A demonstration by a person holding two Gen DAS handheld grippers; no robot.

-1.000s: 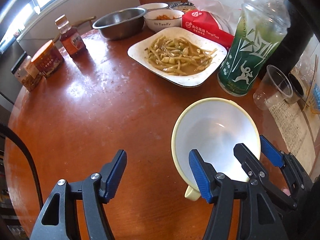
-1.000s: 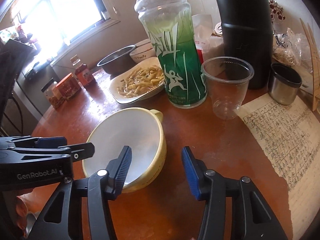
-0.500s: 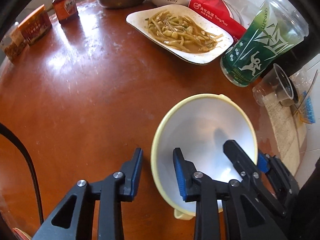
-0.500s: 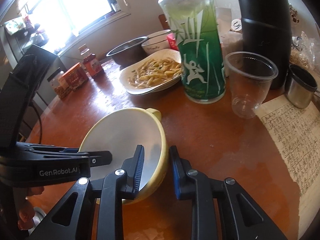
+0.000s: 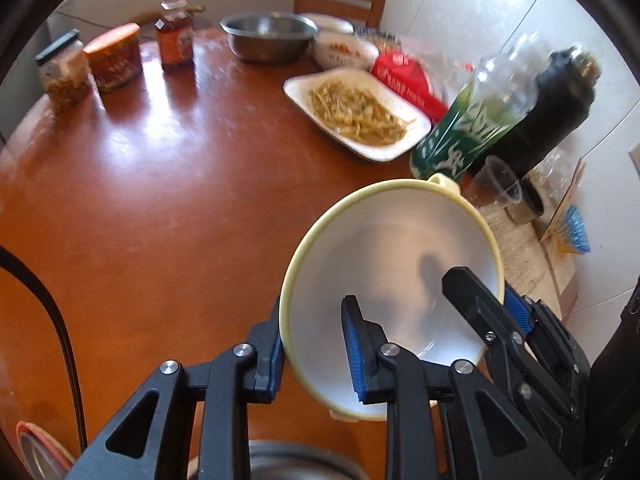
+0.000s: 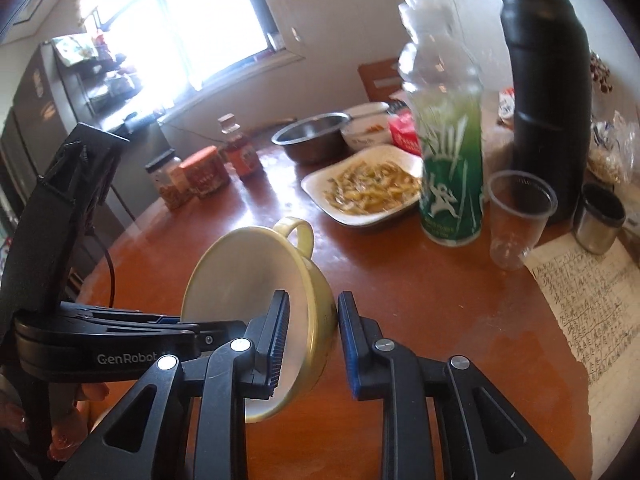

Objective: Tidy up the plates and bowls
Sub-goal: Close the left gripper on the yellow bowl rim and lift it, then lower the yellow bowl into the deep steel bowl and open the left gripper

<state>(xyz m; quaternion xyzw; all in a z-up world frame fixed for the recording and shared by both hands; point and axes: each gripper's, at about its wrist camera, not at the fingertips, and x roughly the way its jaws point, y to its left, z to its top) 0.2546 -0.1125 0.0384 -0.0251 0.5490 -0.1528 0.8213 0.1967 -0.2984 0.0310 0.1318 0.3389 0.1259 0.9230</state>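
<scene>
Both tools hold the same yellow bowl (image 5: 392, 264) by its rim. The left tool (image 5: 312, 352) pinches the near left edge, and the right tool (image 6: 312, 336) pinches the right edge, each with one pad inside and one outside. The jaws have just been closing on that rim. The bowl hangs tilted above the brown surface (image 5: 160, 200), near the front, with its handle pointing far away. This looks like the carrying step. Next, both hands should move together, so the bowl does not twist or slip. A good spot may be by the metal bowl (image 5: 268, 36) at the far side, away from the plate of food (image 5: 356, 112) and the green bottle (image 6: 448, 168).
</scene>
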